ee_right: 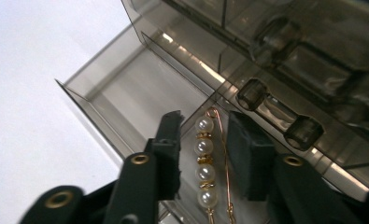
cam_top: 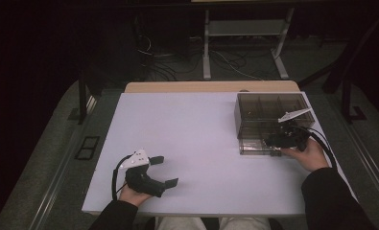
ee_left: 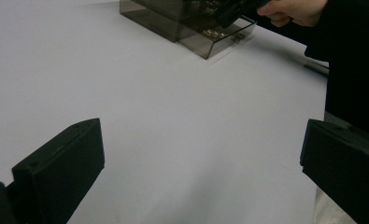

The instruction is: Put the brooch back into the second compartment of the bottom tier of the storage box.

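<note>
- Smoky transparent plastic organiser box (cam_top: pixel 254 112), with divided compartments, stands at two o'clock on the white table (cam_top: pixel 192 139); its shallow drawer (ee_right: pixel 126 98) is pulled out.
- Gold pin strung with four white pearls (ee_right: pixel 204 161) lies in the drawer, lengthwise between my jaws.
- My right gripper (ee_right: pixel 203 156): jaws slightly parted, flanking the pin, pads not pressing it.
- My left gripper (cam_top: pixel 163 170), at seven o'clock: jaws wide apart, holding nothing.
</note>
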